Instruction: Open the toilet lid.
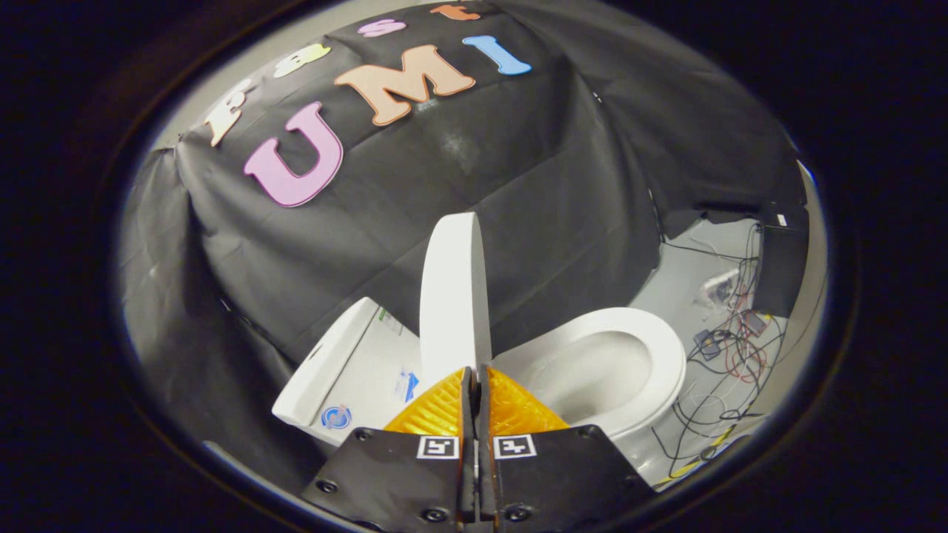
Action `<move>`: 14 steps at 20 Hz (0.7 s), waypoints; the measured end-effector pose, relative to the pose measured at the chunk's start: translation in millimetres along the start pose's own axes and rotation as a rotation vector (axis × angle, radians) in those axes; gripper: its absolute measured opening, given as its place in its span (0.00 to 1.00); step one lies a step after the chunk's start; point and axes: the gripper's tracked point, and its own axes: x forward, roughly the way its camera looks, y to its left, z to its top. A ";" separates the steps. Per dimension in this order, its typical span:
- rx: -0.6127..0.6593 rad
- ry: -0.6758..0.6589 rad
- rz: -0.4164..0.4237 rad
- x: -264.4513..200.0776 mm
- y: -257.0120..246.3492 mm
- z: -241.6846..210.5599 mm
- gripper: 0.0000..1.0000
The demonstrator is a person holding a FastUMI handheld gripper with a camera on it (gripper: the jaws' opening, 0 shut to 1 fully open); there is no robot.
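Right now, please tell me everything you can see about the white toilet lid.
The white toilet lid is a smooth, glossy, rounded panel that looks like plastic. It stands raised, nearly upright and seen almost edge-on, so the toilet is open. It rises just ahead of the gripper, whose fingers are closed together at its lower edge; whether they touch it I cannot tell. The white tank lies on one side of it, the open white seat and bowl on the other.

Cloth-walled test booth [563, 185], toilet [622, 363], loose cables [729, 348]
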 end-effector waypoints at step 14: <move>-0.078 -0.022 0.048 5.4 61.9 -3.1 0.03</move>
